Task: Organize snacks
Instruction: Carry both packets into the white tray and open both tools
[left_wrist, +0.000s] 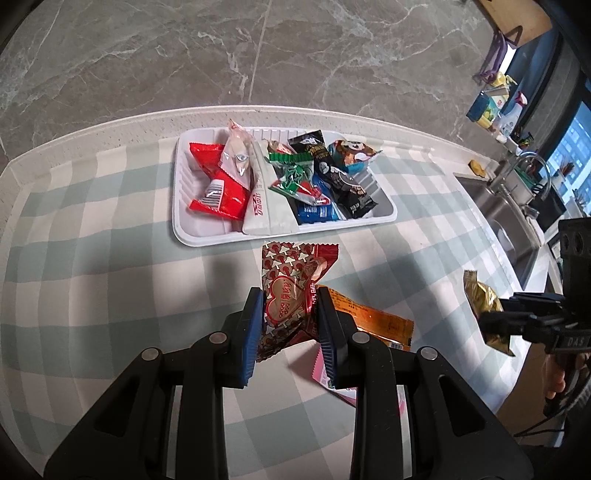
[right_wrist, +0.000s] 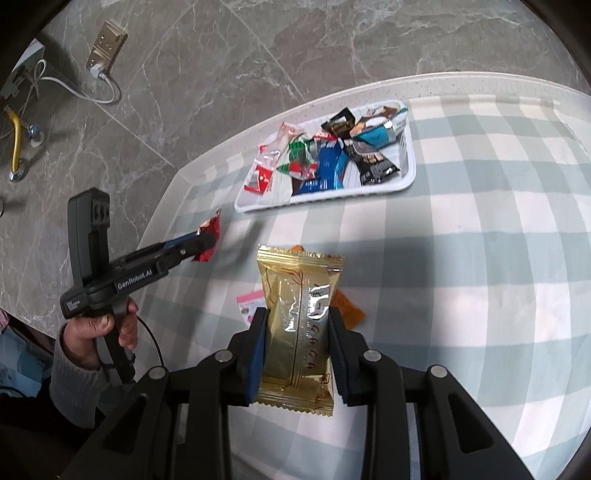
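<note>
Here the left hand-held gripper (left_wrist: 290, 325) is squeezed shut on a red snack packet (left_wrist: 291, 291) with hearts on it, and the packet hangs in the air above the desk (left_wrist: 110, 258); the right hand-held gripper (right_wrist: 297, 347) is clamped on a shiny gold snack packet (right_wrist: 295, 325), held up over the checked cloth (right_wrist: 480, 258) that covers the desk; on the cloth under the red packet lie an orange packet (left_wrist: 373, 317) and a pink packet (left_wrist: 321, 373), close together; farther back sits a white tray (left_wrist: 181, 206) near the far edge of the desk, and it is full of snacks; a red packet (left_wrist: 218, 184) lies at its left end, a white one (left_wrist: 266, 206) next to it, then a green one (left_wrist: 295, 173), a blue one (left_wrist: 314, 212) and a black one (left_wrist: 340, 177) toward the right; a person's hand (right_wrist: 96, 328) in a grey sleeve (right_wrist: 74, 384) grips the handle of the left tool; off to the right of the desk there is a sink (left_wrist: 498, 218) with a tap (left_wrist: 524, 166).
</note>
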